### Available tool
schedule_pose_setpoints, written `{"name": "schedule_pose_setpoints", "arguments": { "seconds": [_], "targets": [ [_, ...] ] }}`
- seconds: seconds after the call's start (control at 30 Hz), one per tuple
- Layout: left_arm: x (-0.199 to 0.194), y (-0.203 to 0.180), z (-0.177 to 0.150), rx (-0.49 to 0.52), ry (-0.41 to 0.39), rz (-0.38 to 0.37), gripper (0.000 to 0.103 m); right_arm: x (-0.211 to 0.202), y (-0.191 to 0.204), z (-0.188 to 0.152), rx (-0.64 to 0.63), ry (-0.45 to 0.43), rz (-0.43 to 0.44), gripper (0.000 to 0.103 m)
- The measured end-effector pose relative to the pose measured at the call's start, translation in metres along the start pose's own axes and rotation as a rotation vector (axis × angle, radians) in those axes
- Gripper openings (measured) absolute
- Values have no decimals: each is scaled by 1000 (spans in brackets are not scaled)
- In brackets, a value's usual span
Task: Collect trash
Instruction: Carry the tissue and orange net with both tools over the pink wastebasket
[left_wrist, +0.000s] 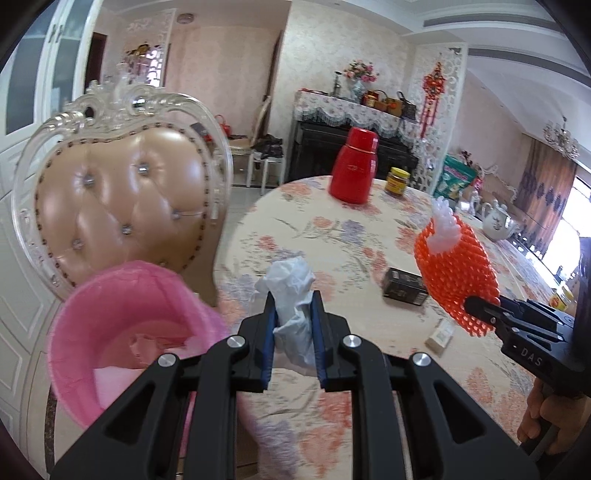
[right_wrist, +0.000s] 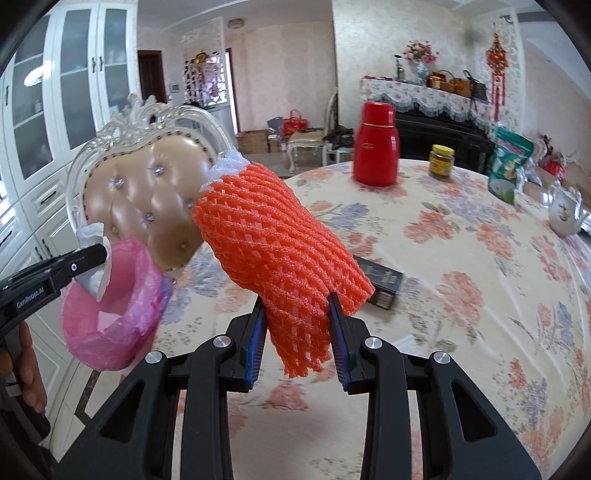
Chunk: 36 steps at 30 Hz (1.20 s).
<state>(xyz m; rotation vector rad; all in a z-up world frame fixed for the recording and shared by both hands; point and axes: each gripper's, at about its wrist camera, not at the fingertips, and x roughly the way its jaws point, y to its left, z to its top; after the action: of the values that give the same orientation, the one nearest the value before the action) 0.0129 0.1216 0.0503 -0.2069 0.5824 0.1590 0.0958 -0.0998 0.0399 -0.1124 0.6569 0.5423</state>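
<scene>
My left gripper (left_wrist: 293, 299) is shut on a crumpled white tissue (left_wrist: 291, 291) and holds it above the table edge, just right of the pink-lined trash bin (left_wrist: 122, 332). It also shows in the right wrist view (right_wrist: 94, 264), with the tissue (right_wrist: 92, 258) over the bin (right_wrist: 110, 314). My right gripper (right_wrist: 297, 306) is shut on an orange foam fruit net (right_wrist: 273, 243) with a white net (right_wrist: 229, 164) at its far end, held above the table. In the left wrist view this gripper (left_wrist: 476, 308) holds the net (left_wrist: 456, 269) at the right.
A floral round table (right_wrist: 461, 258) carries a red thermos (right_wrist: 376, 146), a yellow-lidded jar (right_wrist: 441, 157), a dark box (right_wrist: 380, 278), a small white box (left_wrist: 439, 334), a teapot (right_wrist: 565, 212) and a green bag (right_wrist: 509, 166). A tufted chair (left_wrist: 122, 195) stands behind the bin.
</scene>
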Motion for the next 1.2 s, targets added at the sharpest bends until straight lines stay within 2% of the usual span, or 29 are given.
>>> {"name": "schedule_pose_setpoints", "arguments": {
  "seconds": [0.27, 0.6, 0.93, 1.2],
  "targets": [
    [-19, 55, -4, -63, -17, 83, 17, 15, 42, 7, -53, 15, 50, 31],
    [-37, 109, -10, -122, -24, 145, 17, 34, 109, 19, -128, 32, 131, 31],
    [-49, 149, -13, -160, -31, 183, 17, 59, 178, 29, -199, 62, 218, 32],
    [-54, 168, -14, -180, -32, 196, 18, 75, 214, 32, -237, 88, 254, 32]
  ]
}}
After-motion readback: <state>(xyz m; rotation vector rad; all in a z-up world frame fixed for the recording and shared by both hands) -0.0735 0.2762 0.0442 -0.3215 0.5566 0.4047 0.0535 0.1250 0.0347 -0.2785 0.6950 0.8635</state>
